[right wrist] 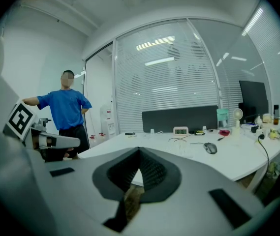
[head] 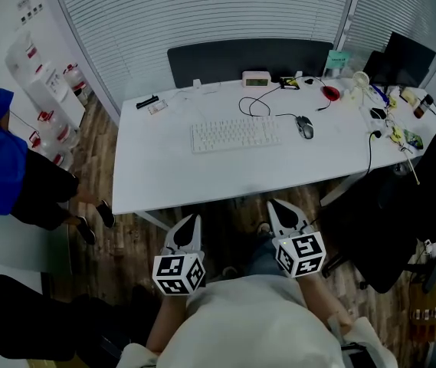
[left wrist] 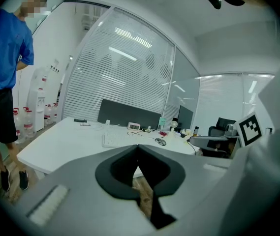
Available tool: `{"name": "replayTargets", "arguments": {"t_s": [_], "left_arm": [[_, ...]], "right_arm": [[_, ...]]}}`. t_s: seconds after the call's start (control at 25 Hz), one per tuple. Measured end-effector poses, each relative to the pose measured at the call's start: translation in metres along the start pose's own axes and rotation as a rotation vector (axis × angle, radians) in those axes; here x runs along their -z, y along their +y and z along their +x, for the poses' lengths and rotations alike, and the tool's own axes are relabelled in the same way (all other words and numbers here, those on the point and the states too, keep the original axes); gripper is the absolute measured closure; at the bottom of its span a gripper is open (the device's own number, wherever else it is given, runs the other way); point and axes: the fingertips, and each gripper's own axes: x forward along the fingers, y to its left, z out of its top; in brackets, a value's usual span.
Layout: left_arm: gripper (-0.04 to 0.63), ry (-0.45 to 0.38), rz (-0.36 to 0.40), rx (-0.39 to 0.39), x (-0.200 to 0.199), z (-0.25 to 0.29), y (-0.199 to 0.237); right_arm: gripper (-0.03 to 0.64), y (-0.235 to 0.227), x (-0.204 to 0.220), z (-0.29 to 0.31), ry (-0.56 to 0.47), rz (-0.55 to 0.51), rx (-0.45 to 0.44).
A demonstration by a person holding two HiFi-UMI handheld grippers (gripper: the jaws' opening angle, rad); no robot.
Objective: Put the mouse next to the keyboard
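Plainly, dark grey corded mouse (head: 304,126) sits right of white keyboard (head: 235,135).

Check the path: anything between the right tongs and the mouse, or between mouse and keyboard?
Nothing visible. The right tongs, shut and empty, hang short of the table; only bare tabletop lies before the mouse. The gap to the keyboard is bare; the cable loops past the keyboard's far edge.

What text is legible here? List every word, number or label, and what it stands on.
No text reads clearly.
Small white desk clock: display digits too small to read.
Red labels on the clear bottles by the wall: blurred.
Teal box on the desk: print too small to read.
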Motion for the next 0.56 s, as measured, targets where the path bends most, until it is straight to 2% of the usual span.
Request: {"name": "replayTargets", "arguments": {"t_s": [0.56], "left_arm": [[0.586, 0.002, -0.005, -0.012, -0.0010, 0.0049, 0.0085]], "right_arm": [[0.615, -0.0013, -0.0031, 0.0068, -0.005, -0.006, -0.001]]}}
